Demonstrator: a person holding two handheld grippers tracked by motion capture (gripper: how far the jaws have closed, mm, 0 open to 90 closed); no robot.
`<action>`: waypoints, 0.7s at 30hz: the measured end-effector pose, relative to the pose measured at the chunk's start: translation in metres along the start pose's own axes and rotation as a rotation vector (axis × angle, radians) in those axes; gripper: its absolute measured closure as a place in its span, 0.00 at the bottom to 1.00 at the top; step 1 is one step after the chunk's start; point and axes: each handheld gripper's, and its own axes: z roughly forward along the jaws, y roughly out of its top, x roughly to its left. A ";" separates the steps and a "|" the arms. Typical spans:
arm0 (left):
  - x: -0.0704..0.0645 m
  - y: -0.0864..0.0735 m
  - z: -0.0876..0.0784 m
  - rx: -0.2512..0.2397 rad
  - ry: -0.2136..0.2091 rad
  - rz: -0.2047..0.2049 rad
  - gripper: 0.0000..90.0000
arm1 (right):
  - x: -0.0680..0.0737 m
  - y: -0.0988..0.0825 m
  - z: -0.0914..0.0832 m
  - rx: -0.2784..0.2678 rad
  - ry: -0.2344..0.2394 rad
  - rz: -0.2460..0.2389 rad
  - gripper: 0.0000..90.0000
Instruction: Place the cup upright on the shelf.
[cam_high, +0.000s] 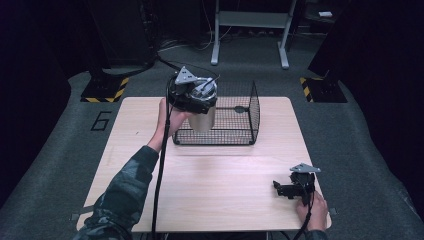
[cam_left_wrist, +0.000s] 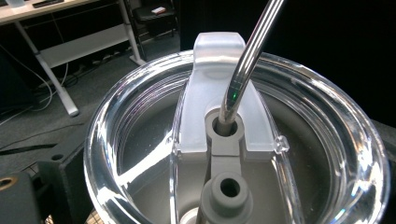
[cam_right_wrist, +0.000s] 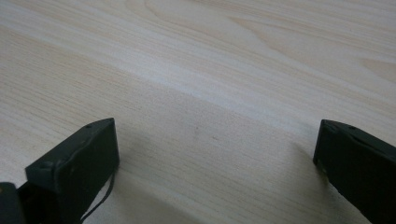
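A steel tumbler (cam_high: 203, 120) with a clear lid (cam_left_wrist: 233, 140) and a metal straw (cam_left_wrist: 247, 60) is at the near left corner of a black wire basket (cam_high: 252, 112). My left gripper (cam_high: 199, 99) grips it from above at the lid, shut on it. Whether the tumbler rests on the basket floor I cannot tell. My right gripper (cam_high: 280, 189) rests low over the wooden table (cam_high: 225, 180) at the near right, held by a hand. Its jaws stand wide open (cam_right_wrist: 215, 144) with only bare wood between them.
The basket stands at the table's far middle, open on top, with a small dark object (cam_high: 240, 108) inside it. Beyond the table are a grey floor, black stands with yellow-striped bases (cam_high: 105, 90) and a white desk frame (cam_high: 250, 30).
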 end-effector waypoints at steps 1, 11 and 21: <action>0.001 0.001 0.001 0.003 0.001 0.004 0.05 | 0.000 0.000 0.000 0.000 0.000 -0.002 0.00; 0.006 0.006 0.016 0.006 0.011 0.004 0.05 | 0.000 0.000 0.000 0.000 0.000 0.000 0.00; 0.014 0.008 0.033 -0.003 0.021 -0.010 0.05 | 0.000 0.000 0.000 -0.001 -0.001 0.008 0.00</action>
